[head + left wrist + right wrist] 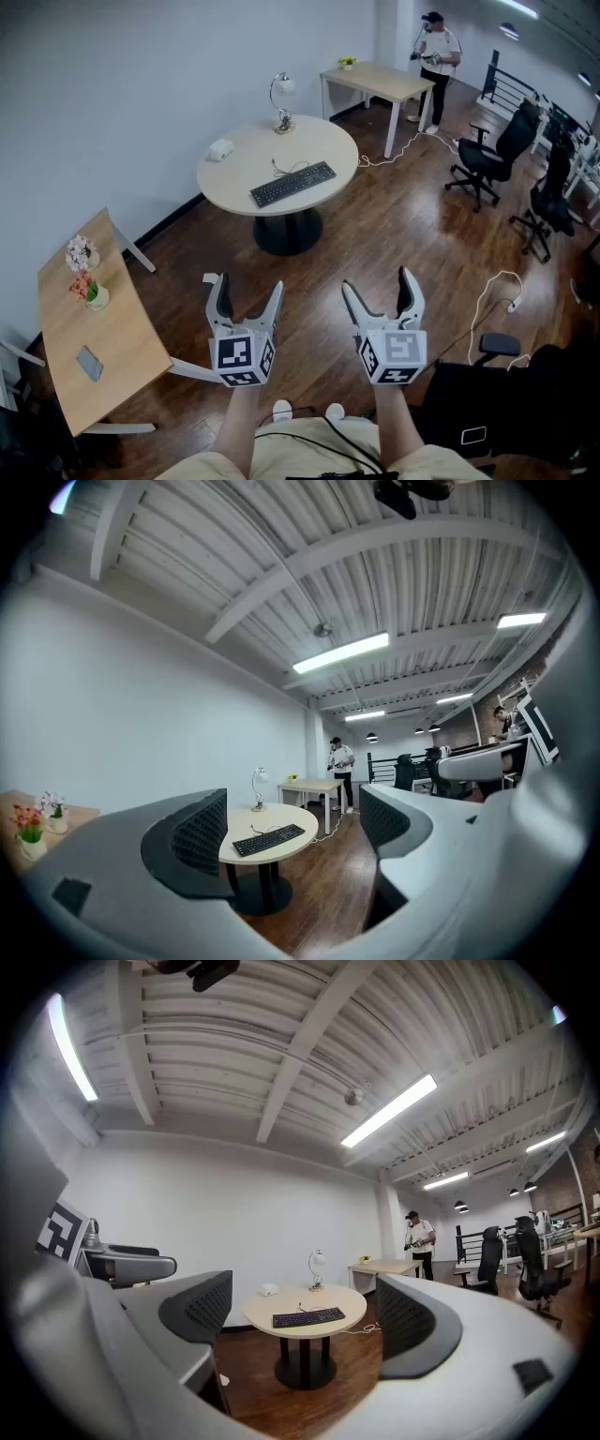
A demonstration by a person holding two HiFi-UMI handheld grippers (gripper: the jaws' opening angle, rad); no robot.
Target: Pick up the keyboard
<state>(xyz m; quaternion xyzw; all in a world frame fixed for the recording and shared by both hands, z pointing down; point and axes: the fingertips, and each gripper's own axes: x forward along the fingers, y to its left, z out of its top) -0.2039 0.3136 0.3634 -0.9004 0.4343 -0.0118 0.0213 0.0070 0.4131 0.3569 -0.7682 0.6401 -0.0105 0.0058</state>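
Left claw [247, 287]: jaws spread wide, nothing between them, held level above the wooden floor [394, 234].
Right claw [378, 283]: likewise wide apart and empty, just beside the left claw.
Keyboard [292, 184]: black, lying flat on the round worktop [234, 169], well ahead of both claws, untouched.
Desk lamp [282, 101] and small white object [221, 149]: on the same worktop, beyond the keyboard.
Person [437, 54]: standing far ahead, off to the right claw's side, by a rectangular worktop [375, 80].
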